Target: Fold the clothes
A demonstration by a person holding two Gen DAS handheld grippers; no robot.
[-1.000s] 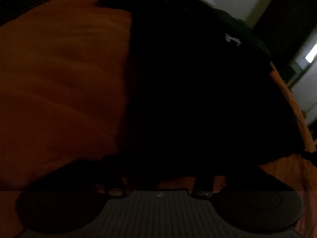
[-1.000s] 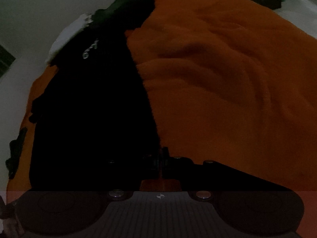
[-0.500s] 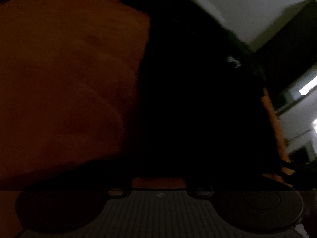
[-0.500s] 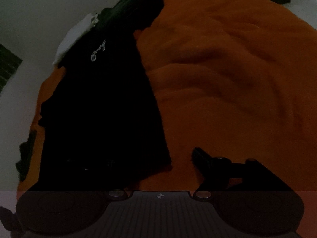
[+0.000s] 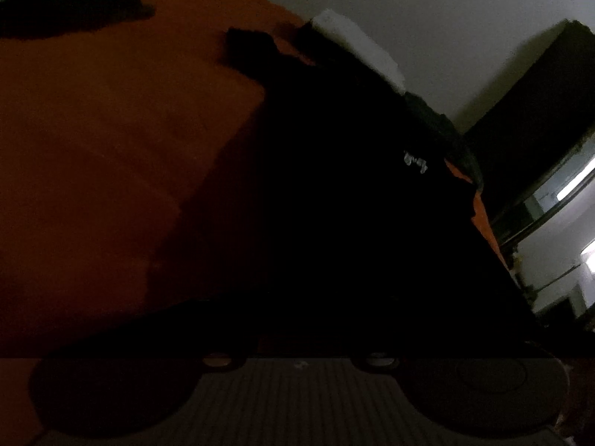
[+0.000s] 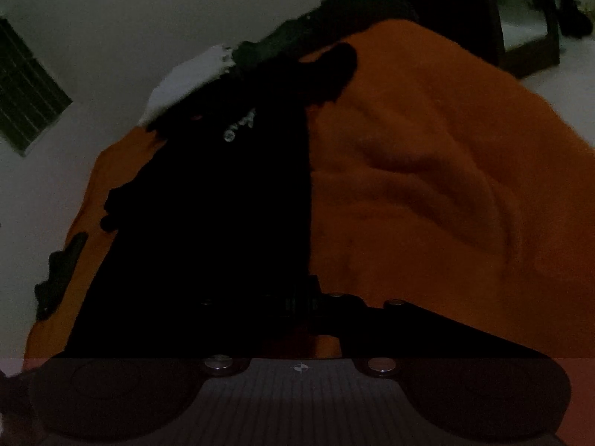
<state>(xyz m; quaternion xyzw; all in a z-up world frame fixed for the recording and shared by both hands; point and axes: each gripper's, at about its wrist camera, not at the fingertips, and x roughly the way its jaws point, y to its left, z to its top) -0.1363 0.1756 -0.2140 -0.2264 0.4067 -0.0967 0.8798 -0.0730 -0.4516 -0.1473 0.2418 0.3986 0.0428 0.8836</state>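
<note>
**Black garment pinched at its near edge on the orange bed**

Black garment (image 6: 223, 223) cloth reaches right down to the right gripper (image 6: 303, 303) at the lower centre of the right wrist view, where the dark fingers stand together. The garment's straight right edge runs into them, so they look clamped on its near hem, though the darkness blurs the exact contact.

In the left wrist view the left gripper (image 5: 297, 338) sits at the lower centre, lost in shadow. Its jaws are closing, almost together, and the black garment (image 5: 353, 223) fills the frame directly above them. Whether the pads press on the cloth cannot be told.

The garment is plain black, long and roughly rectangular, with a small white script logo (image 6: 240, 126) near its far end; the same logo (image 5: 415, 161) shows right of centre in the left view. Its far end looks bunched and ragged.

It lies on a bed covered by a rumpled orange blanket (image 6: 427, 186), toward the left side of the right view and the right side of the left view. A white pillow (image 6: 186, 81) sits at the far end, just beyond the garment. Another dark cloth (image 5: 74, 18) lies well apart in the upper left of the left view.
</note>
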